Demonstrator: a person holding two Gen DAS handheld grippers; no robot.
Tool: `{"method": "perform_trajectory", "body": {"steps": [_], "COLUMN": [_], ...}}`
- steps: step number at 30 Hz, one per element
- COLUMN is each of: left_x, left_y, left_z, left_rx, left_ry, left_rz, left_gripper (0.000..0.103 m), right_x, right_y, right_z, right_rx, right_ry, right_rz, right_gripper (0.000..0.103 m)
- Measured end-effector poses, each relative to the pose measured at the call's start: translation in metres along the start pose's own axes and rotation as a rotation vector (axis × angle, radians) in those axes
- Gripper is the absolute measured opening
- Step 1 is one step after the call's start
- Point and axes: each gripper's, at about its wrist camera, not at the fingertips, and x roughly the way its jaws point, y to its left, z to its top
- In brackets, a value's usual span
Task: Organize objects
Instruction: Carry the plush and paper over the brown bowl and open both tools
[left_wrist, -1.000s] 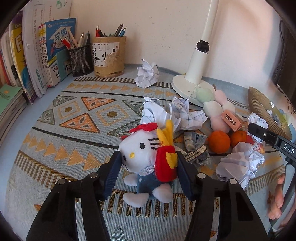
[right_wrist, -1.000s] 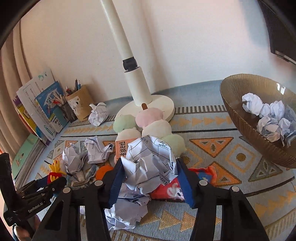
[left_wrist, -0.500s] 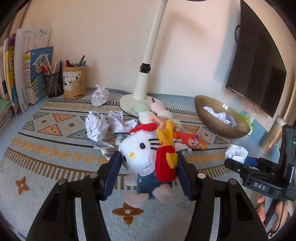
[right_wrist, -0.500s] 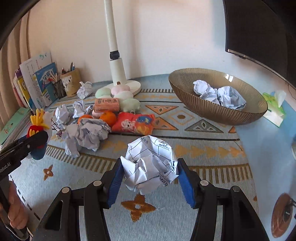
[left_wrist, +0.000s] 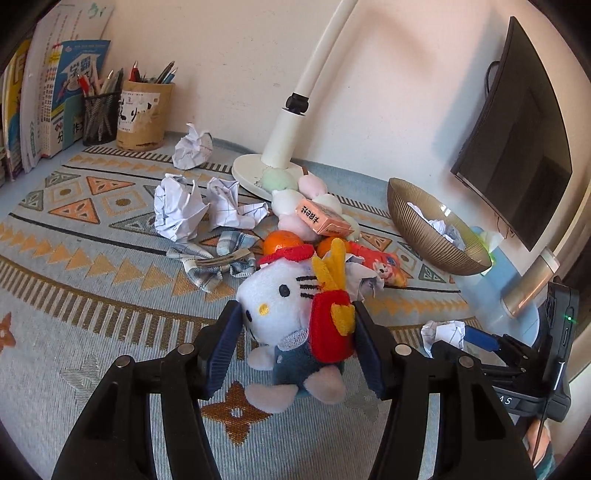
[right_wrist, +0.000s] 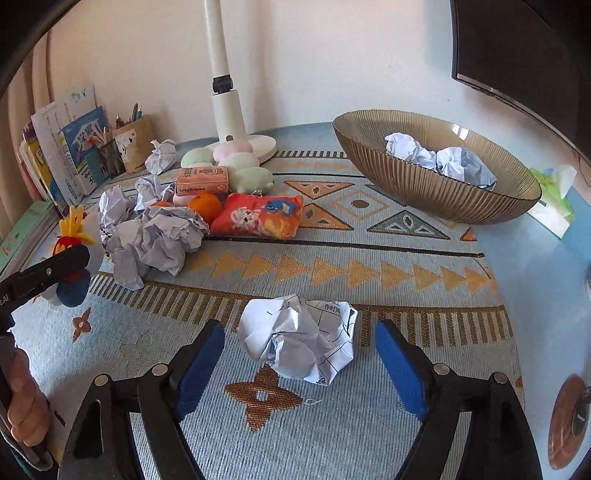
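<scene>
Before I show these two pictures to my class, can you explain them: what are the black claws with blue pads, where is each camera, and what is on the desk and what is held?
They are hand-held grippers, one in each of a person's hands, each with a camera looking along its fingers.

The left gripper is clamped on a white cat plush toy.

The right gripper has just been opening; its pads stand clear of a crumpled paper ball resting on the patterned mat.

Further back lie more paper balls, an orange, a red pouch, a lamp base and a ribbed bowl holding paper.
</scene>
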Motion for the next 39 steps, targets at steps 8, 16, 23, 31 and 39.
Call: {"method": "perform_trajectory", "body": {"steps": [8,16,23,31,39], "left_x": [-0.003,-0.013,-0.056,0.008,0.108], "left_y": [-0.019,-0.042,-0.131,-0.199,-0.223], "left_z": [-0.005,0.010,0.095,0.159,0.150], "left_rx": [0.097,0.133,0.297,0.338,0.352], "left_ry": [-0.031,-0.014,-0.189,-0.203,-0.079], "left_rz": [0.056,0.043,-0.060,-0.125,-0.135], "left_gripper": [0.056,0.056,0.056,0.056,0.096], "right_x": [0.002,-0.037,-0.148,-0.138,-0.055], "right_y": [-0.003,0.003,-0.039,-0.125,-0.162], "right_z": [0.000,0.006,0.086,0.147,0.140], "right_rx": [0.014,-0.010,0.070,0.283,0.348], "right_ry": [0.003,-0.106,-0.392,-0.400,-0.225], "right_rz": [0.017,0.041,-0.082,-0.161,-0.191], "right_gripper": [0.052,0.052,0.053,0.053,0.070]}}
